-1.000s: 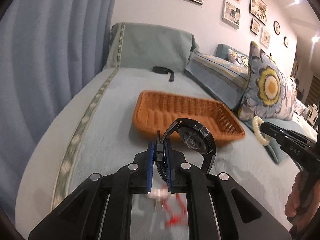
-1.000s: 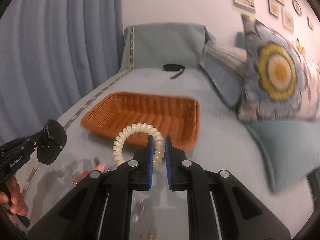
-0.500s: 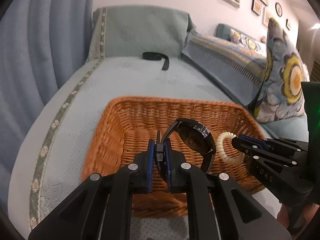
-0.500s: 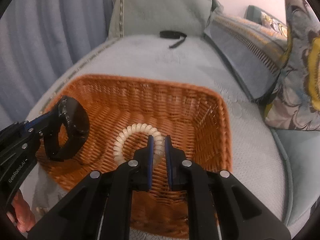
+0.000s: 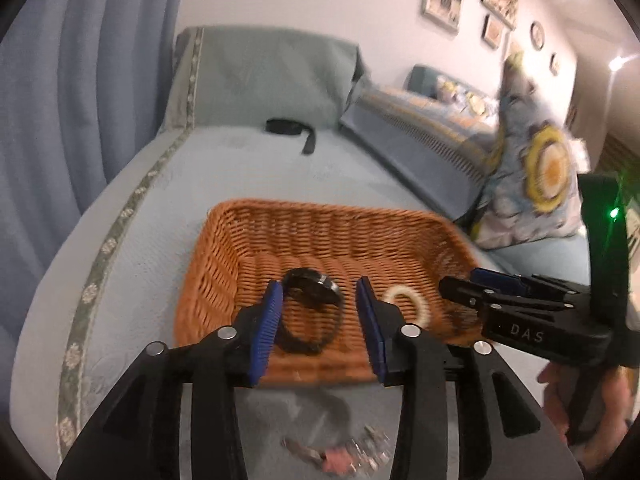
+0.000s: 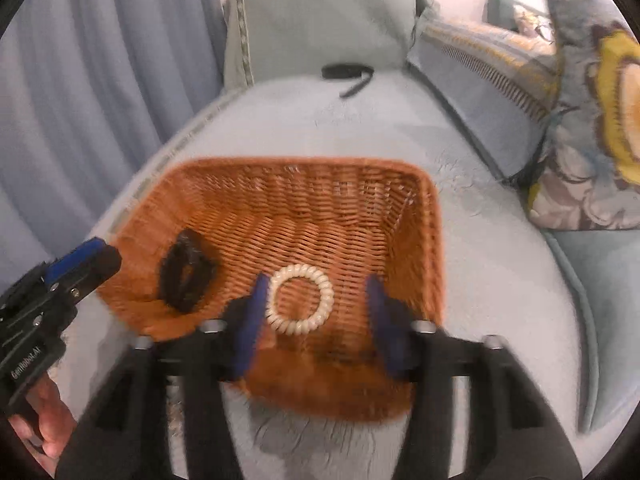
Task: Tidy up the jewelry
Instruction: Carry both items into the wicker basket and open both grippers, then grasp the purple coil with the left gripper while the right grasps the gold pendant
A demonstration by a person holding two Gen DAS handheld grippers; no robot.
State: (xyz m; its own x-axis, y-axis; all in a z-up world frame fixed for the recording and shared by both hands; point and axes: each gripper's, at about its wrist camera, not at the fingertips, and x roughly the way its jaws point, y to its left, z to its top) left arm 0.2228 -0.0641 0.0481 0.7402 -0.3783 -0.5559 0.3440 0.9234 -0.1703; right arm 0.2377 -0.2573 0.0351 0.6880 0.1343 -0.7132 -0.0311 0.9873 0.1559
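An orange wicker basket (image 5: 224, 248) (image 6: 420, 216) sits on the blue-green sofa seat. A black watch (image 5: 310, 312) (image 6: 186, 274) lies inside it at the left. A cream spiral bracelet (image 5: 408, 306) (image 6: 300, 298) lies inside it at the right. My left gripper (image 5: 320, 328) is open and empty above the basket's near edge, over the watch. My right gripper (image 6: 316, 320) is open and empty, jaws wide either side of the bracelet. Each gripper shows in the other's view, the right gripper (image 5: 480, 284) and the left gripper (image 6: 80, 264).
A black strap (image 5: 290, 130) (image 6: 348, 74) lies at the far end of the seat. Small red and silver jewelry pieces (image 5: 340, 454) lie on the seat in front of the basket. A flowered cushion (image 5: 536, 184) (image 6: 592, 120) leans at the right. Blue curtains (image 5: 80, 100) hang at the left.
Both grippers have opened. The watch and the bracelet have dropped from the jaws into the basket. Both grippers have pulled back slightly from the basket.
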